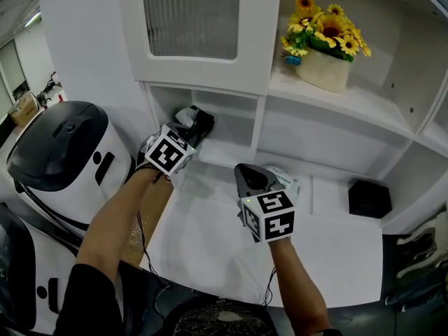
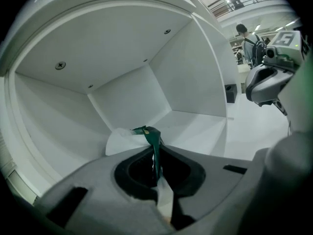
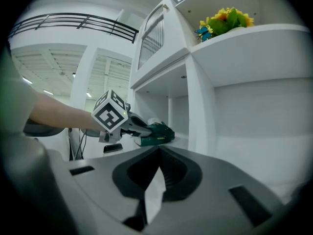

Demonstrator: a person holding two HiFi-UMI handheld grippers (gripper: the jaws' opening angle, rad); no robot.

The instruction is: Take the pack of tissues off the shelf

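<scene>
Inside the shelf (image 2: 195, 124), the left tongs (image 2: 155, 148) pinch the green tissue pack (image 2: 148, 133) by its edge. Right tongs (image 3: 157, 153) sit closed, empty.

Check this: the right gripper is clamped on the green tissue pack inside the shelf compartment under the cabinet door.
Wrong gripper. The left gripper is clamped on the green tissue pack inside the shelf compartment under the cabinet door; the left gripper view shows its wrapper pinched between the jaws. The right gripper is shut on nothing.
</scene>
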